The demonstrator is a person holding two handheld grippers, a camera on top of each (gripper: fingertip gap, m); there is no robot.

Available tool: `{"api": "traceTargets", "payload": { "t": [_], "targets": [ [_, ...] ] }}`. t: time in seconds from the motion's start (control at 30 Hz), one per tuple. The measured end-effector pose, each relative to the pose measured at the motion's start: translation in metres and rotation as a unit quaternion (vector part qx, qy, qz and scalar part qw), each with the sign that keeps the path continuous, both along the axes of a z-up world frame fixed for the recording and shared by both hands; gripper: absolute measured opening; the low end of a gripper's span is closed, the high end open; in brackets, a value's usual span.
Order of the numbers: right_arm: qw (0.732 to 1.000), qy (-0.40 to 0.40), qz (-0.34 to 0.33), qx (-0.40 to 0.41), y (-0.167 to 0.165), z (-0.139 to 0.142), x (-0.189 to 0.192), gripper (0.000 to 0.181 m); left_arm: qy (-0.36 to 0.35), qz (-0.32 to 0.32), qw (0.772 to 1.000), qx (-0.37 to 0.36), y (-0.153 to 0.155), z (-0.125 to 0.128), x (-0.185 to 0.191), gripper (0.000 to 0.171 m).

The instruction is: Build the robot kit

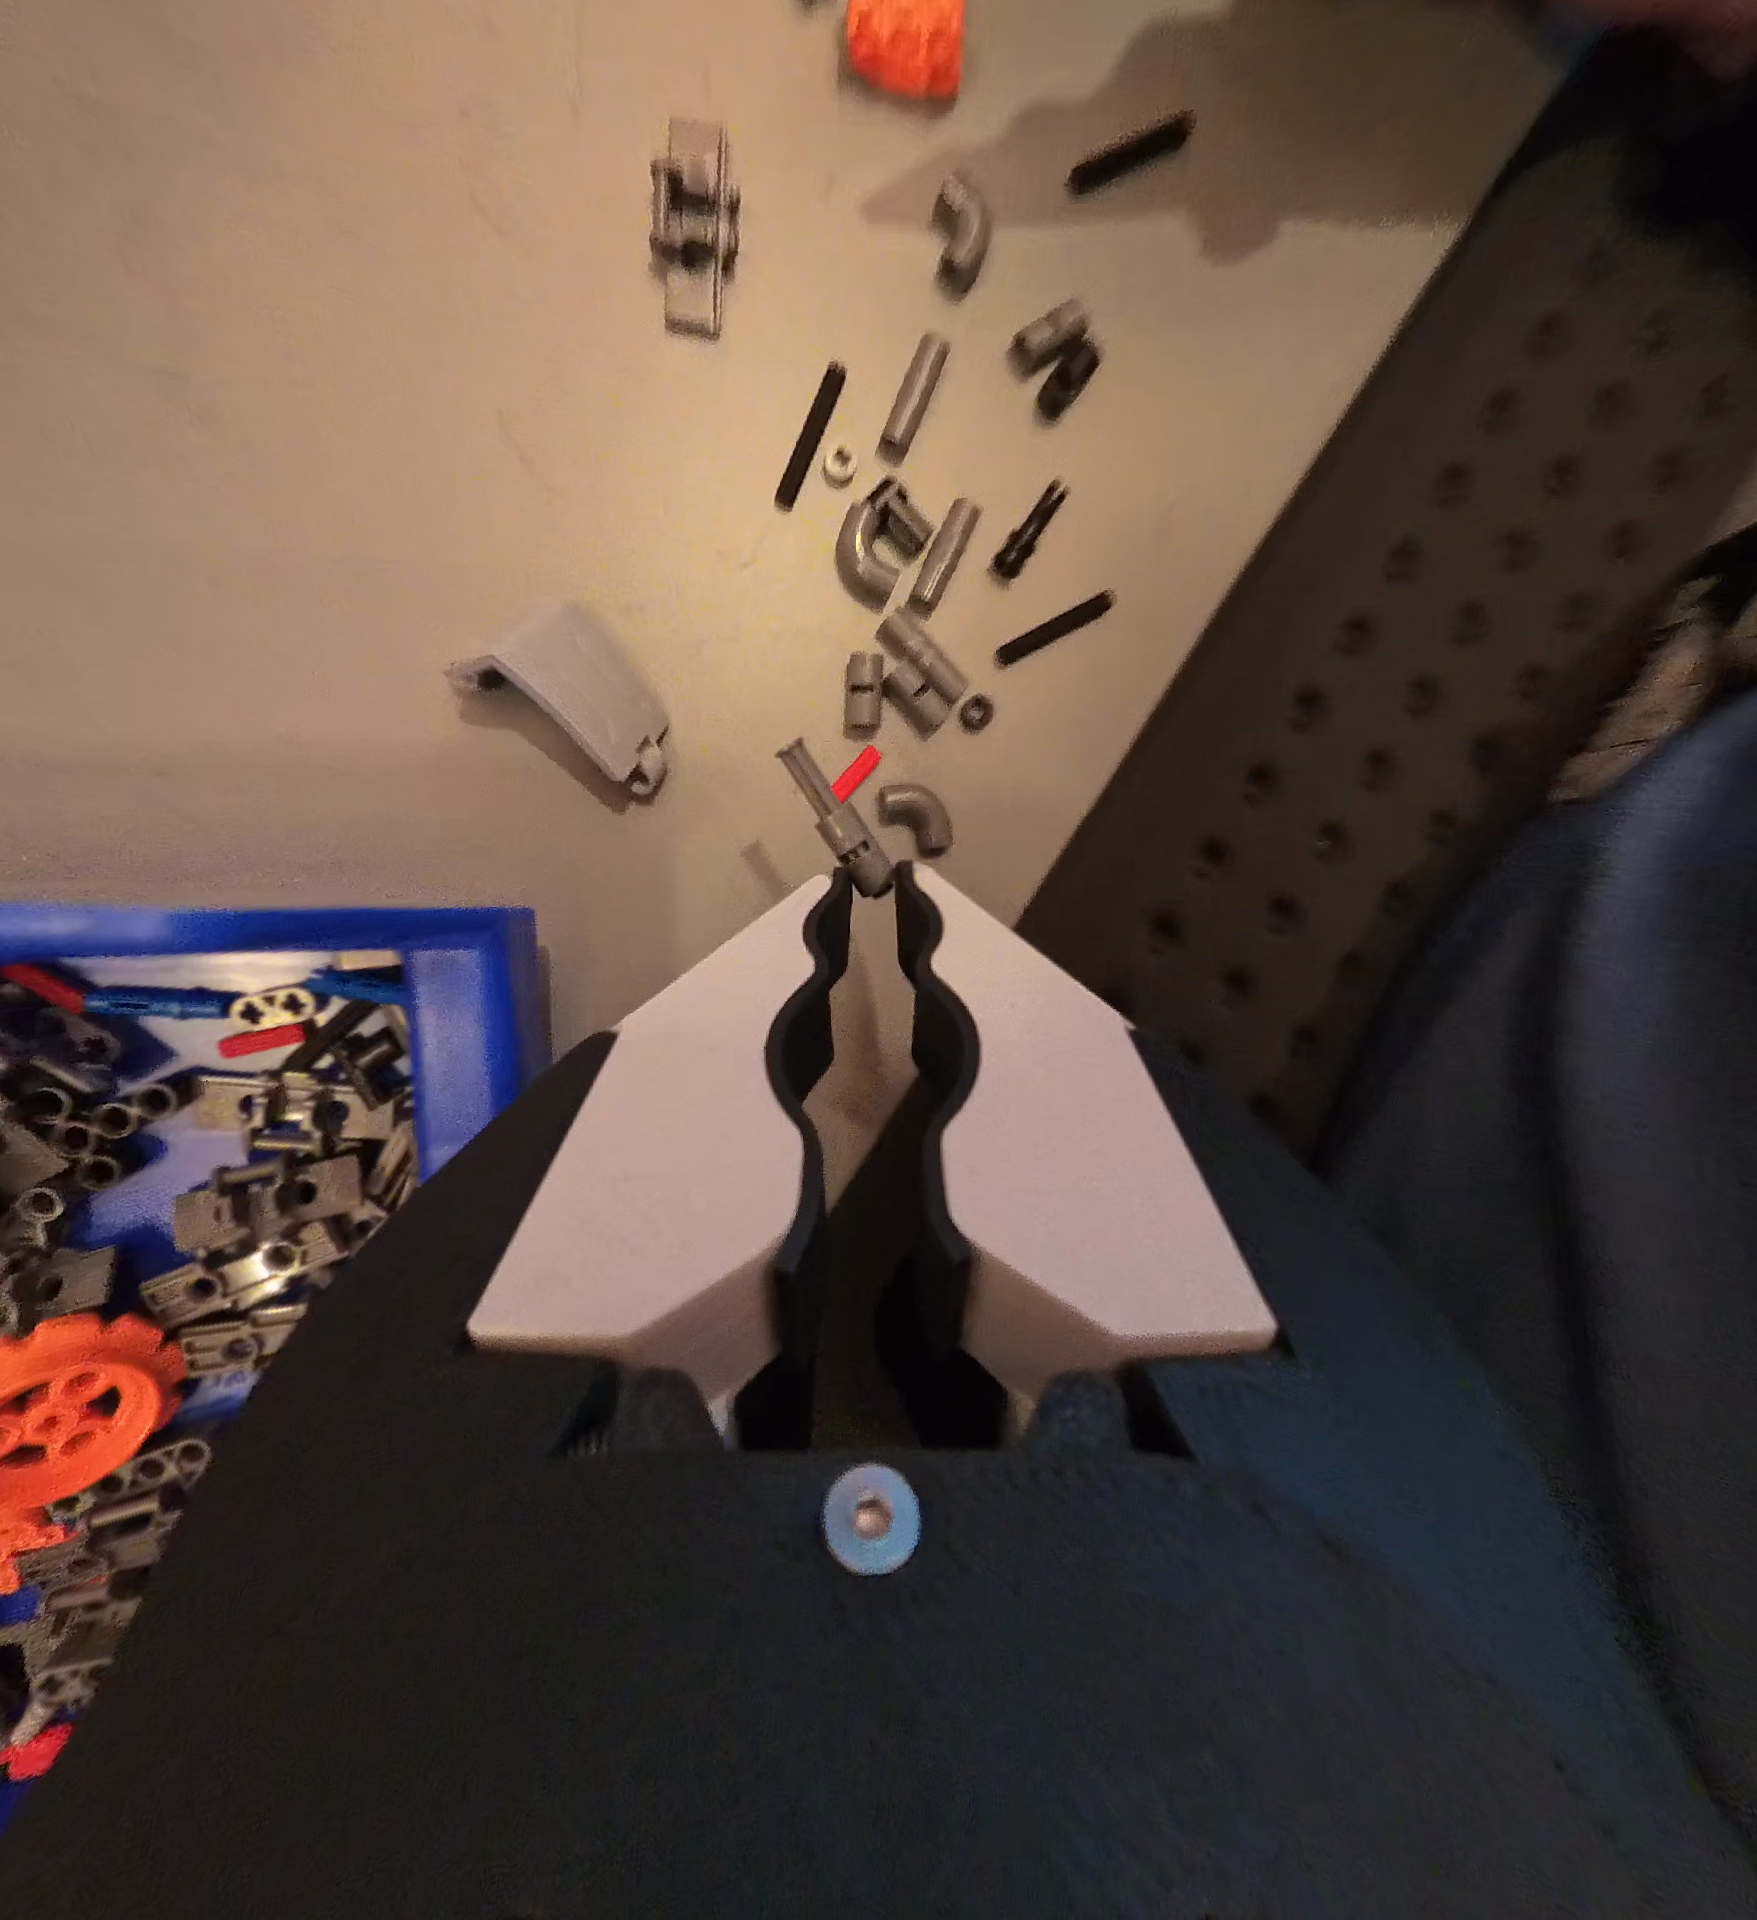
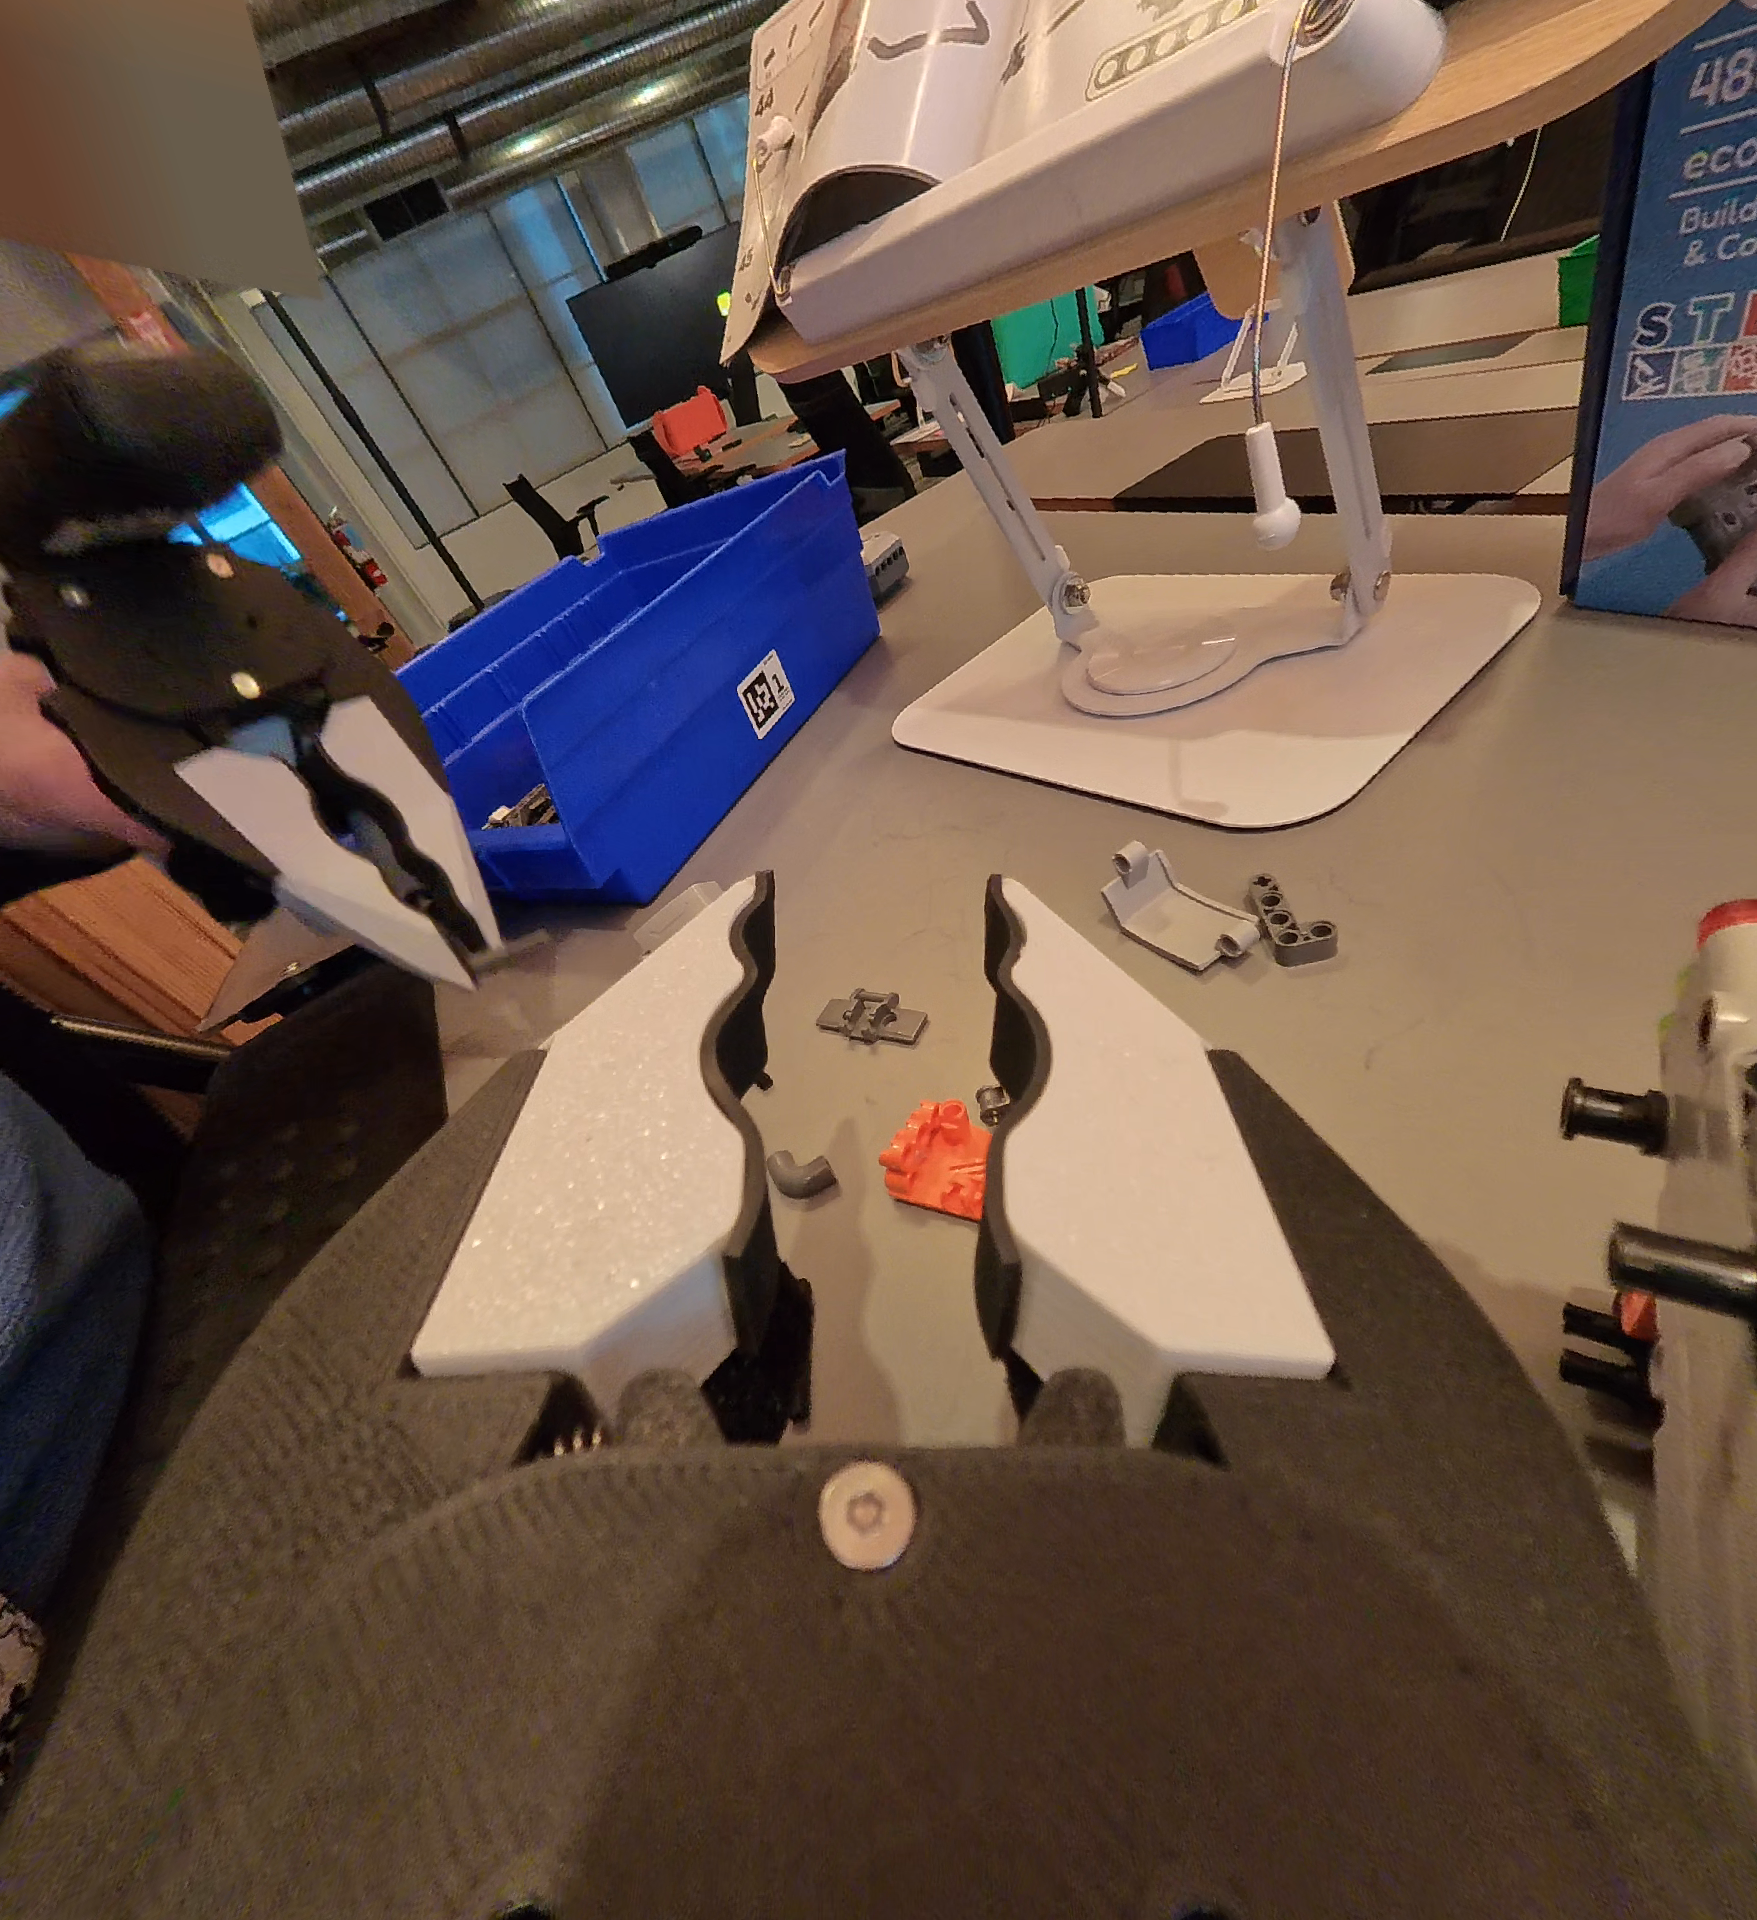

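Fingertips of the left gripper (image 1: 869, 881) pinch the end of a grey connector pin (image 1: 838, 816); the right gripper (image 2: 879, 904) stands with its jaws wide apart, holding nothing.

Held above the grey table (image 1: 230, 416), the pin juts past the tips, near a red axle (image 1: 856, 774) and a grey elbow piece (image 1: 915, 816) (both lying loose), with the blue parts bin (image 1: 479, 997) to the pin's left. In the right wrist view an orange gear piece (image 2: 936, 1158), a small grey elbow (image 2: 801, 1174) and a grey track link (image 2: 871, 1015) lie between the open fingers, the white book stand (image 2: 1217, 717) beyond them.
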State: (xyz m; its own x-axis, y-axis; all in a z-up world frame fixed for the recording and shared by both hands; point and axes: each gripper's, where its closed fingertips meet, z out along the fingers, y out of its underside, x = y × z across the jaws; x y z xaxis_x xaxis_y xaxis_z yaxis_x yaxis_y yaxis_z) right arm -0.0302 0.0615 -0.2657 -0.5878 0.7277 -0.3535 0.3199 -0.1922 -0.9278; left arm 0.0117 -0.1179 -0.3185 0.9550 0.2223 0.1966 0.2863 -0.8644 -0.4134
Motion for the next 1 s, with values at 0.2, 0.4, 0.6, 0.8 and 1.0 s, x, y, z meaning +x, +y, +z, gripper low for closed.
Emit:
{"api": "traceTargets", "payload": {
  "t": [0.2, 0.4, 0.6, 0.8, 1.0],
  "targets": [
    [1.000, -0.004, 0.000, 0.003, -0.001, -0.001, 0.000, 0.038, 0.055, 0.004, 0.997, -0.053, 0.002, -0.034, 0.005, 0.007],
    [1.000, -0.009, 0.003, 0.007, -0.002, -0.003, -0.001, 0.038, 0.067, 0.006, 0.997, -0.046, 0.008, -0.037, 0.002, 0.013],
    [1.000, -0.012, 0.004, 0.010, -0.003, -0.005, -0.001, 0.038, 0.094, -0.021, 0.995, 0.006, 0.003, 0.003, -0.001, 0.013],
    [1.000, -0.019, 0.008, 0.018, -0.005, -0.007, -0.002, 0.038, 0.079, 0.021, 0.996, 0.040, -0.053, 0.045, -0.051, 0.008],
    [0.999, -0.023, 0.010, 0.022, -0.006, -0.009, -0.002, 0.038, 0.018, 0.017, 0.996, -0.085, -0.104, 0.004, -0.079, 0.006]
  ]
}}
